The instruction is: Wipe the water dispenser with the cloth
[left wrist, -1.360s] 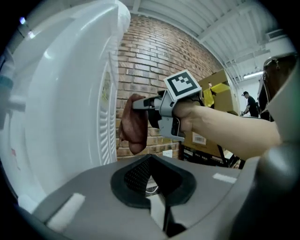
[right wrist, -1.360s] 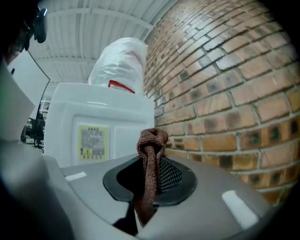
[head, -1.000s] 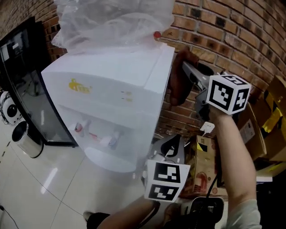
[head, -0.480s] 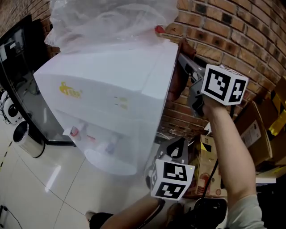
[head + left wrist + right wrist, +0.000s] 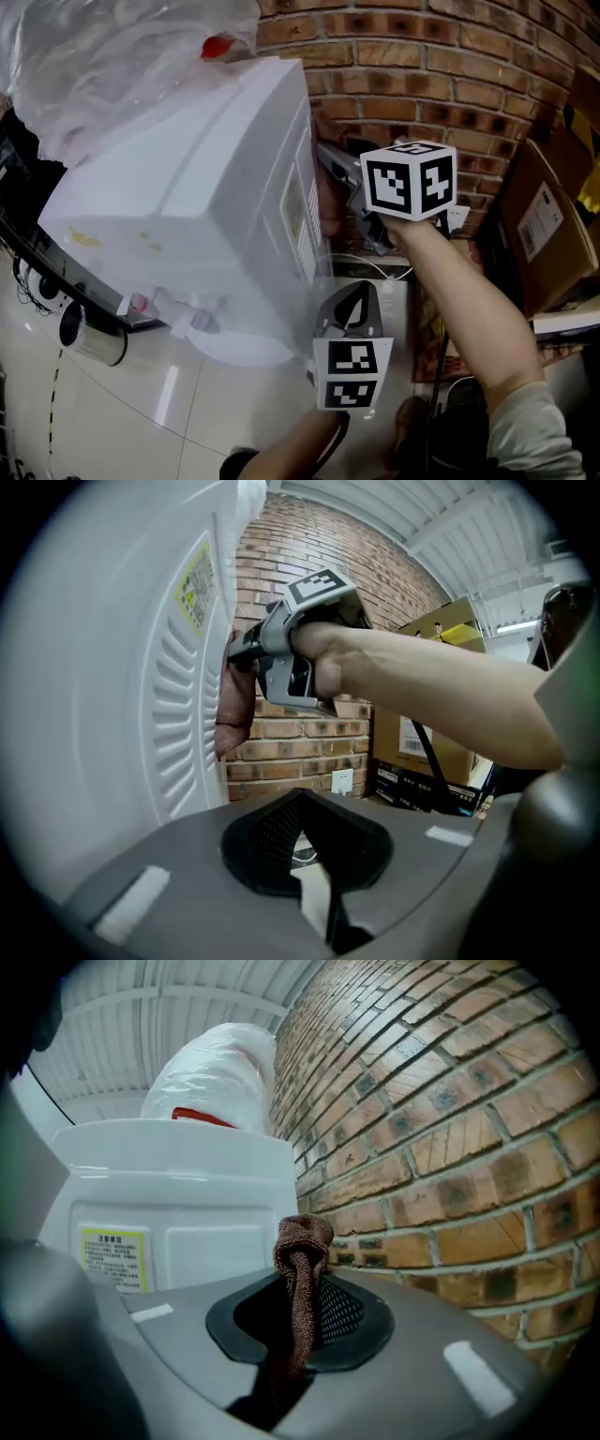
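brown terry cloth [image 5: 299, 1246] is clamped in the closed jaws of the right gripper [image 5: 246, 651] and touches the vented panel of the white plastic water dispenser [image 5: 187, 206], close to the red brick wall [image 5: 422, 84], while the left gripper [image 5: 353, 298] sits lower, jaws together and empty.

White on the water dispenser [image 5: 187, 206], with a small yellow logo [image 5: 82, 239] on the front and a yellow-edged label [image 5: 114, 1258] on the back. Rusty brown for the cloth [image 5: 298, 1269]. Red-brown bricks and pale mortar lines across the wall [image 5: 450, 84]. Grey on the right gripper [image 5: 325, 157] and left gripper [image 5: 353, 302], each with a white cube bearing black square markers. Red for the cap [image 5: 217, 45] under clear plastic wrap [image 5: 112, 66]. Tan on the cardboard box [image 5: 539, 225]. Glossy white floor tiles [image 5: 141, 403].
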